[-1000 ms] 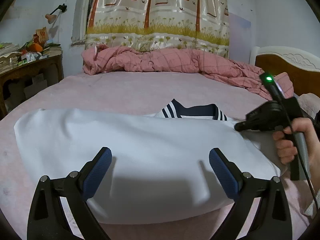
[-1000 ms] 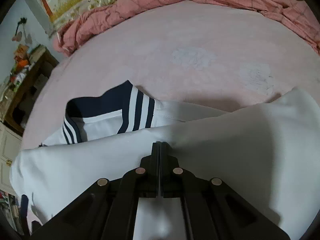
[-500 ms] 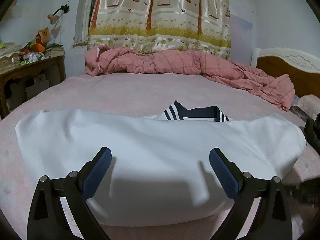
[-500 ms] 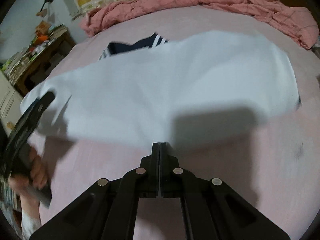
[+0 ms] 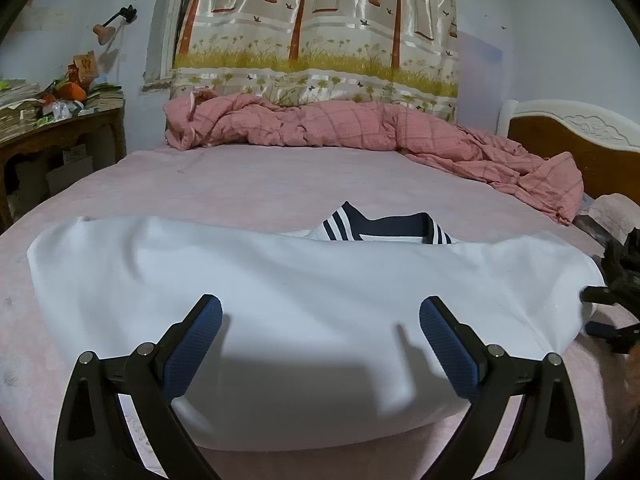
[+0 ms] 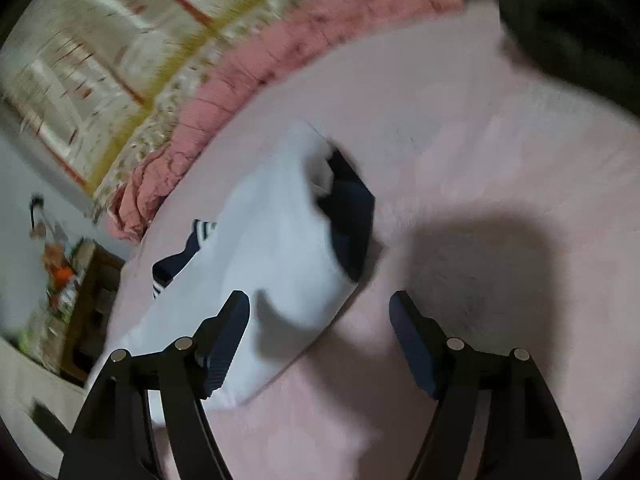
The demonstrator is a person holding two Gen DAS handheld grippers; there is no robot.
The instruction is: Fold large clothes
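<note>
**White garment folded on bed; both grippers free of it**

Left gripper [image 5: 320,344]: jaws spread wide, blue-padded fingers [image 5: 194,346] poised over the near part of the white garment [image 5: 304,280]. Nothing is between the pads, and no contact with the cloth is visible. Its shadow falls on the fabric just beneath it.

Right gripper [image 6: 318,344]: jaws have just been opening and now stand wide, with nothing clamped between them. The left finger [image 6: 224,344] overlaps the end of the garment [image 6: 276,256] in view; the right finger is over bare sheet. Whether either pad touches the fabric cannot be told, as the right wrist view is smeared by motion blur. In the left wrist view this gripper appears only as a dark blurred shape [image 5: 616,304] at the garment's right end.

Garment: white, folded over itself into a long band lying across the bed's near edge. A navy collar with white stripes [image 5: 384,230] pokes out from under the fold on the far side. In the right wrist view a navy piece [image 6: 350,224] shows at the garment's right end.

Bed [image 5: 260,184]: pink sheet, mostly bare beyond the garment. A pink checked quilt [image 5: 360,132] is bunched along the far edge and trails towards the headboard [image 5: 576,136] at the right. A tree-print curtain [image 5: 316,32] hangs behind the quilt. A cluttered wooden desk [image 5: 60,132] stands off the bed's left side.
</note>
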